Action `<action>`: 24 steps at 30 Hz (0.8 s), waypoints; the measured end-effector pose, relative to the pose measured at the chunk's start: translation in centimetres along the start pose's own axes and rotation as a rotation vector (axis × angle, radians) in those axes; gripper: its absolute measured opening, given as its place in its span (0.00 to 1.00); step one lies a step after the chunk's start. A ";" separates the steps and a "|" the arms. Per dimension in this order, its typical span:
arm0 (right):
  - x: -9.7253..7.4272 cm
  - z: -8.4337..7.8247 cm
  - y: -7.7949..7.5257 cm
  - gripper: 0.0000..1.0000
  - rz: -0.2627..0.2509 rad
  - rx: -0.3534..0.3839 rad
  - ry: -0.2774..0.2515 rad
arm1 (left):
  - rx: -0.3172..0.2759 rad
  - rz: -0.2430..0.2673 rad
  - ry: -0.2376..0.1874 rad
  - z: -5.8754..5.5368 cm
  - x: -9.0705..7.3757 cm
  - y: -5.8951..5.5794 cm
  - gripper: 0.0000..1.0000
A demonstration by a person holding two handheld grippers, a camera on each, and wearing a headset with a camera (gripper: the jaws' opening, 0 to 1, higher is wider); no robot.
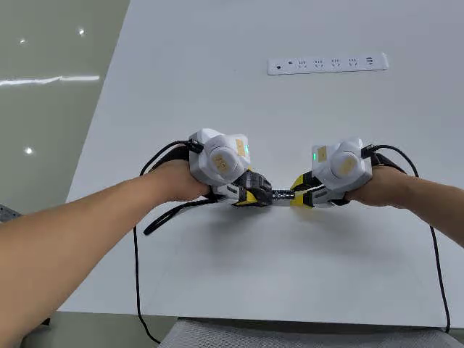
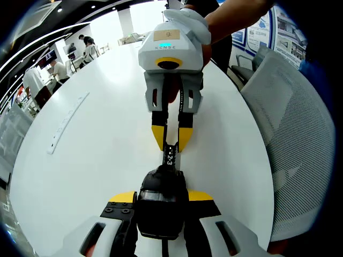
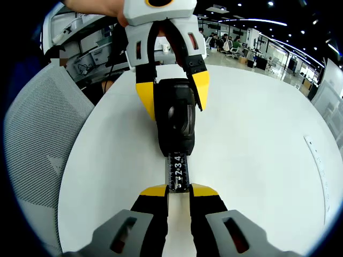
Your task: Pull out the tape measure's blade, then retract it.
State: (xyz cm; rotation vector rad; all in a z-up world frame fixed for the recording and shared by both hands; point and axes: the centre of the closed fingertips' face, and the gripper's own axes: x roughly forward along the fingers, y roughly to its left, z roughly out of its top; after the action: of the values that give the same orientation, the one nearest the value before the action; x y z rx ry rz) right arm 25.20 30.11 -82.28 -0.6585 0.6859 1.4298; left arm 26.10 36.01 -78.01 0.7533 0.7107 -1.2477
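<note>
**Two grippers share a tape measure at a white workbench**

The left gripper (image 1: 250,194) is clamped on the black case of the tape measure (image 1: 259,193), its yellow-tipped jaws pressed to either side of the case. In the left gripper view the left gripper (image 2: 162,196) rises from 6 o'clock with the tape measure (image 2: 161,206) wedged between its jaws. A short run of blade (image 2: 170,156) leads toward 12 o'clock into the right gripper (image 2: 171,140).

The right gripper (image 1: 299,197) is closed narrow on the free end of the blade (image 1: 283,194). In the right gripper view the right gripper (image 3: 178,190) pinches the blade (image 3: 177,171) at 6 o'clock, with printed numerals showing on the strip. The tape measure (image 3: 176,120) sits just beyond at 12 o'clock, gripped by the left gripper (image 3: 174,96).

In the head view the two grippers face each other tip to tip, close together, just above the table (image 1: 217,87), with little blade drawn out between them. The left hand (image 1: 177,181) comes in from 9 o'clock and the right hand (image 1: 377,185) from 3 o'clock. A black cable (image 1: 138,275) trails from the left gripper toward 7 o'clock and over the table edge.

A white power strip (image 1: 328,64) lies on the table at 1 o'clock, well apart from the grippers. A grey mesh chair (image 1: 290,335) edges in at 6 o'clock, and a glossy floor (image 1: 43,87) shows at 10 o'clock. People (image 2: 59,64) sit in the background at 10 o'clock in the left gripper view.
</note>
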 end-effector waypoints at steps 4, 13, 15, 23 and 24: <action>-0.4 -0.5 0.0 0.10 -0.003 0.005 0.006 | 0.003 0.000 0.004 0.1 0.0 0.0 0.29; -1.4 -1.6 -0.1 0.10 -0.009 0.016 0.017 | 0.003 -0.001 0.007 0.0 0.0 0.0 0.29; -1.6 -1.8 -0.2 0.10 -0.010 0.019 0.018 | 0.003 -0.002 0.008 0.0 0.0 0.0 0.29; -2.6 -3.2 -0.3 0.10 -0.017 0.034 0.029 | 0.006 -0.003 0.011 0.0 0.1 -0.1 0.29; -2.7 -3.3 -0.3 0.10 -0.018 0.035 0.031 | 0.006 -0.003 0.012 0.0 0.1 -0.1 0.29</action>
State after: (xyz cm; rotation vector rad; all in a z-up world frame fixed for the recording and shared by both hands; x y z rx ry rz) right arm 25.38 25.80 -82.36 -0.6586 0.7259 1.3908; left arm 26.03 35.92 -78.06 0.7659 0.7180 -1.2495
